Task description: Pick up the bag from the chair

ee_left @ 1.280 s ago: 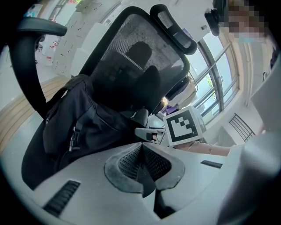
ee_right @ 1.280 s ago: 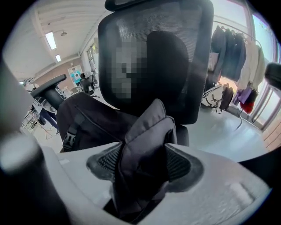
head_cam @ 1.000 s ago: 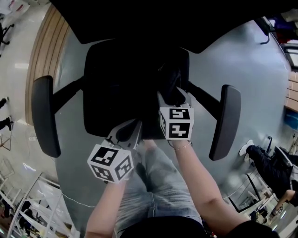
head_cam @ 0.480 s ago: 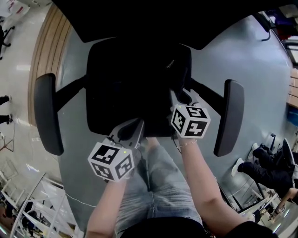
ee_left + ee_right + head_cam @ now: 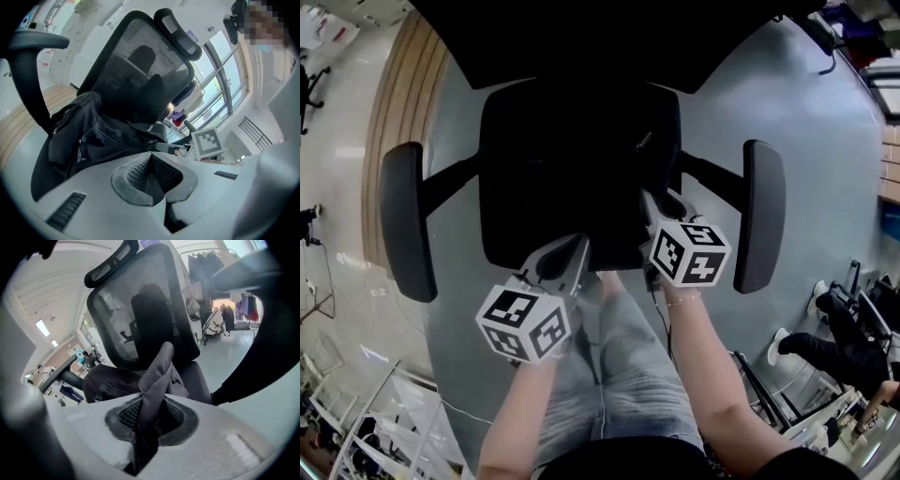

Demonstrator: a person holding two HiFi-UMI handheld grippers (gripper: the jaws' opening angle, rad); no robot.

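A black bag (image 5: 93,136) lies on the seat of a black office chair (image 5: 525,225); against the dark seat it hardly shows in the head view. My right gripper (image 5: 152,401) has just been closing and is shut on a raised fold of the bag's grey-black fabric (image 5: 158,366). In the head view the right gripper (image 5: 658,202) is over the seat's right front. My left gripper (image 5: 151,157) is shut with nothing between its pads, just short of the bag. The head view puts the left gripper (image 5: 568,247) at the seat's front edge.
The chair's mesh backrest (image 5: 140,61) rises behind the bag. Armrests stand at the left (image 5: 403,220) and right (image 5: 761,216). My legs in jeans (image 5: 619,375) are right before the seat. A seated person (image 5: 839,337) and metal racks (image 5: 356,422) border the grey floor.
The right gripper rolled, shifted right and toward me, and its jaws closed on the bag's fabric. The left gripper barely moved.
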